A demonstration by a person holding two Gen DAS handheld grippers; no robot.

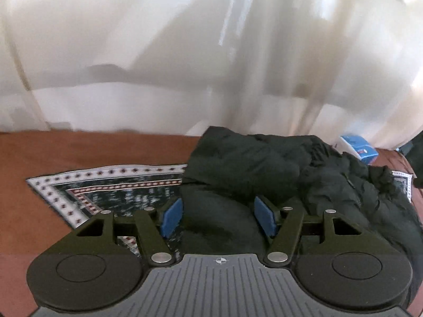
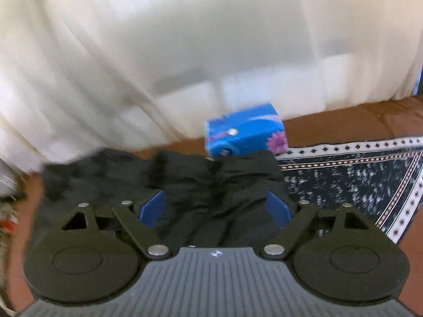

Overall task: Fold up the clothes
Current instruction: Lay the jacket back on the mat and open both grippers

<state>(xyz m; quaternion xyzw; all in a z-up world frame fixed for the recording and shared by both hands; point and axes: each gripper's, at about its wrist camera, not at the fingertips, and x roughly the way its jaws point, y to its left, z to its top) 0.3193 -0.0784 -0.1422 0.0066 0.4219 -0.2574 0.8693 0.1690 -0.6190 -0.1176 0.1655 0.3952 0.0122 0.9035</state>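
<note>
A crumpled black garment (image 1: 277,169) lies in a heap on a patterned dark mat (image 1: 111,187) over a brown cloth-covered surface (image 1: 79,150). My left gripper (image 1: 218,216) is open, its blue pads (image 1: 171,218) spread over the near left part of the garment, not closed on it. In the right wrist view the same black garment (image 2: 216,185) lies bunched between my right gripper's (image 2: 215,208) open blue pads (image 2: 279,208); no fabric is pinched.
A blue tissue box (image 2: 244,130) stands just behind the garment, also in the left wrist view (image 1: 358,149). White curtains (image 1: 185,52) hang along the far edge. The patterned mat (image 2: 357,179) extends right. Cluttered items (image 2: 8,211) lie at far left.
</note>
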